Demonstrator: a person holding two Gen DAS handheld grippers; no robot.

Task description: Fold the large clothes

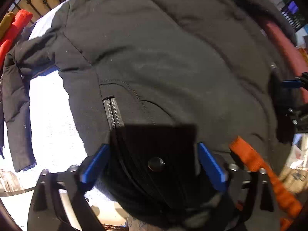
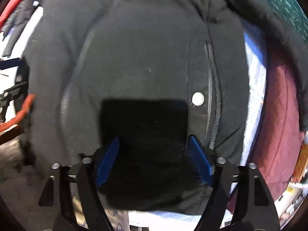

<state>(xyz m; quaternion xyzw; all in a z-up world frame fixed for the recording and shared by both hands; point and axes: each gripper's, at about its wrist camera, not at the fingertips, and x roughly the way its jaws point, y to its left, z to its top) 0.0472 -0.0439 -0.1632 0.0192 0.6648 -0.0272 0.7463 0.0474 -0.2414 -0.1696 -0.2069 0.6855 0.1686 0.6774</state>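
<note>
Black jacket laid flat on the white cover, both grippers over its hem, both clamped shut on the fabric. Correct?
Not shut. Left gripper and right gripper both stand open over the black jacket on the white cover; each wrist view shows its blue fingers spread apart.

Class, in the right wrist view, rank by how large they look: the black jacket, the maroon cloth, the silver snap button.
1. black jacket, fills most of the view
2. maroon cloth
3. silver snap button

The jacket lies nearest the camera, which inflates its apparent size.

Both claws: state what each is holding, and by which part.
Nothing. Left claw and right claw are open above the black jacket's hem.
</note>
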